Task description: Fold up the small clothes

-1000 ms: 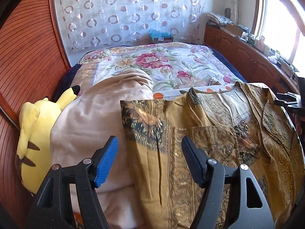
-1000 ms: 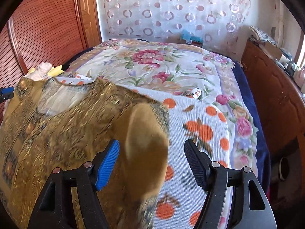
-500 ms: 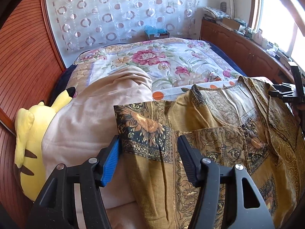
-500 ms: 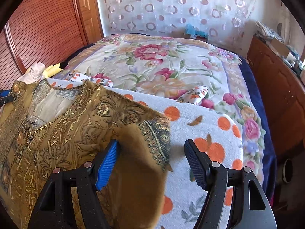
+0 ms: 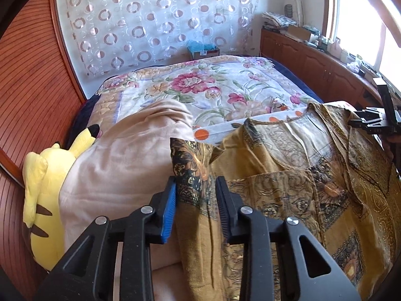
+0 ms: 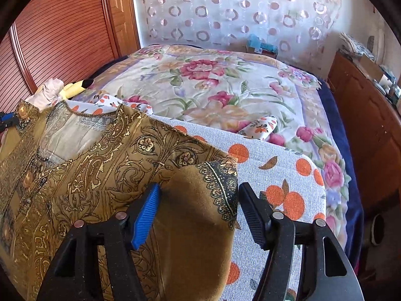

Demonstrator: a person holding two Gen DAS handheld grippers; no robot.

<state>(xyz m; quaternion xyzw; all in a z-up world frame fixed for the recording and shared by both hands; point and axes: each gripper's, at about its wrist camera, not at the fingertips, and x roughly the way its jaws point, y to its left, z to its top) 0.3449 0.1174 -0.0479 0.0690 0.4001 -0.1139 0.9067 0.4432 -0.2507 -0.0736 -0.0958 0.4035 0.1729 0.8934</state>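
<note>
A mustard-gold patterned garment [image 5: 288, 180] lies spread on the bed; it also shows in the right wrist view [image 6: 87, 165]. My left gripper [image 5: 195, 188] stands around the garment's left sleeve [image 5: 188, 165], its jaws narrowed onto the dark printed cuff. My right gripper [image 6: 198, 198] is open, its jaws either side of the right sleeve [image 6: 200, 200], which lies folded back with its plain underside up. The right gripper's body shows at the right edge of the left wrist view [image 5: 376, 123].
A white cloth with orange fruit print [image 6: 283, 183] lies under the garment on a floral bedspread [image 6: 213, 87]. A beige blanket [image 5: 120, 165] and a yellow plush toy [image 5: 42, 193] lie to the left. Wooden cabinets [image 6: 371, 125] run along the right.
My left gripper moved forward and its jaws closed in onto the left sleeve cuff. My right gripper moved forward over the right sleeve and stayed open.
</note>
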